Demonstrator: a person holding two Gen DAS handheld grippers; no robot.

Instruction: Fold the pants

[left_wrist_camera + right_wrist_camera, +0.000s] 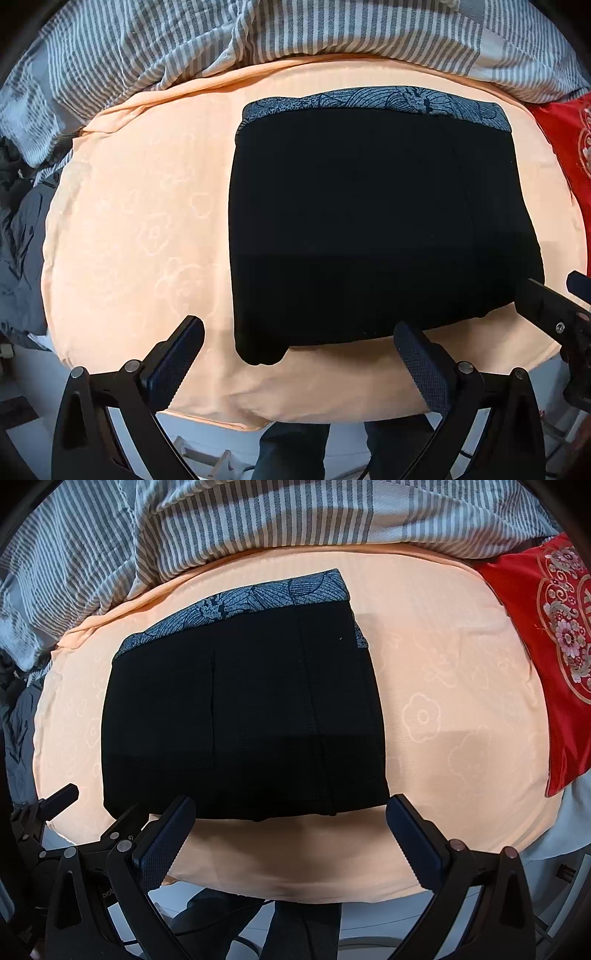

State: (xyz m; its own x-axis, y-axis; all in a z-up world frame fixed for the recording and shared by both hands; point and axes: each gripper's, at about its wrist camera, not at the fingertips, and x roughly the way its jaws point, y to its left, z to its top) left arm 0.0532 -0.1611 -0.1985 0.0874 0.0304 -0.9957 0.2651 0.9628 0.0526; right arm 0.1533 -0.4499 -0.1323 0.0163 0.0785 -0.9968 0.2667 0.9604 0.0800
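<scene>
Both grippers hang over the near edge of the bed with their jaws spread wide and nothing between them. Farthest left lies a heap of dark grey clothing (22,236) off the side of the mattress, and above it a grey-and-white striped duvet (155,40) is bunched along the far side of the bed. Next comes the peach sheet (140,221), printed with pale flowers, which covers the whole working surface. From the left wrist view, the left gripper (299,343) has its two ribbed dark-blue pads apart, the left pad over bare sheet and the right pad just at the near hem of the pants. Those black pants (369,229) lie folded into a compact rectangle flat on the sheet, with a blue patterned band (388,98) showing along the far edge. From the right wrist view, the right gripper (291,808) is equally wide, its fingertips bracketing the near edge of the folded pants without gripping the fabric; whether the pads touch it I cannot tell. Each gripper shows at the rim of the other's view. Farthest right, a red embroidered cushion (554,657) rests on the sheet, well apart from the pants.
</scene>
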